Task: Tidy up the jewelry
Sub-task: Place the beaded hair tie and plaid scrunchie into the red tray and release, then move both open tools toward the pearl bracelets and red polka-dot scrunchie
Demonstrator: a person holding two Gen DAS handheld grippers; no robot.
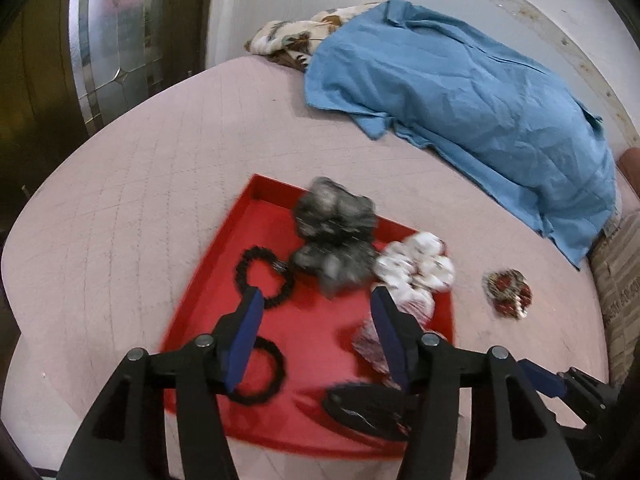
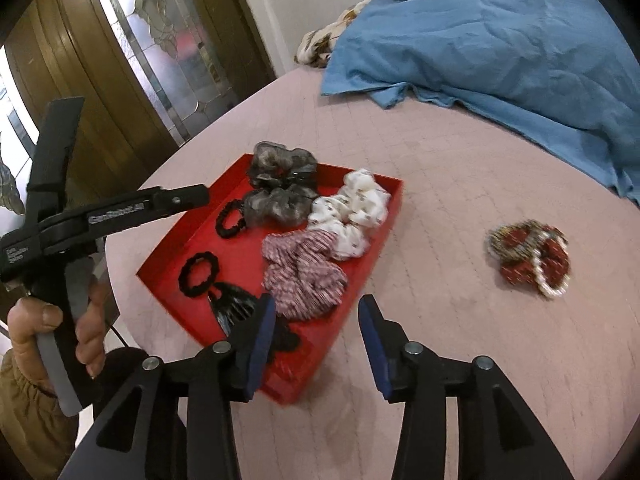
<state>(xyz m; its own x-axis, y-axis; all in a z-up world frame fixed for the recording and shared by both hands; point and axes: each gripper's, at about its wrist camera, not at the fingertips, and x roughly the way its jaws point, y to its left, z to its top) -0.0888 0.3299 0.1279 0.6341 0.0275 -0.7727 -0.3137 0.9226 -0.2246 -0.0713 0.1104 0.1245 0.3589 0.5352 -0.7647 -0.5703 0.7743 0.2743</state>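
A red tray (image 1: pixel 224 280) lies on the pink quilted surface. It holds a grey scrunchie (image 1: pixel 334 236), a white scrunchie (image 1: pixel 416 266), a pink striped scrunchie (image 2: pixel 304 276), two black hair ties (image 1: pixel 240 270) and a black hair clip (image 1: pixel 364 404). Outside the tray, to its right, sits a red patterned scrunchie (image 2: pixel 528 260) with a pearl bracelet on it. My left gripper (image 1: pixel 317 295) hovers open over the tray's middle with nothing between its pads. My right gripper (image 2: pixel 317 301) is open and empty over the tray's near right corner (image 2: pixel 296 392).
A crumpled blue cloth (image 1: pixel 460 92) covers the far right of the surface, with a floral cloth (image 1: pixel 296 36) behind it. The pink surface (image 1: pixel 160 184) drops off at the left, towards a wooden door with patterned glass (image 2: pixel 160 40). A person's hand (image 2: pixel 88 320) holds the left gripper's handle.
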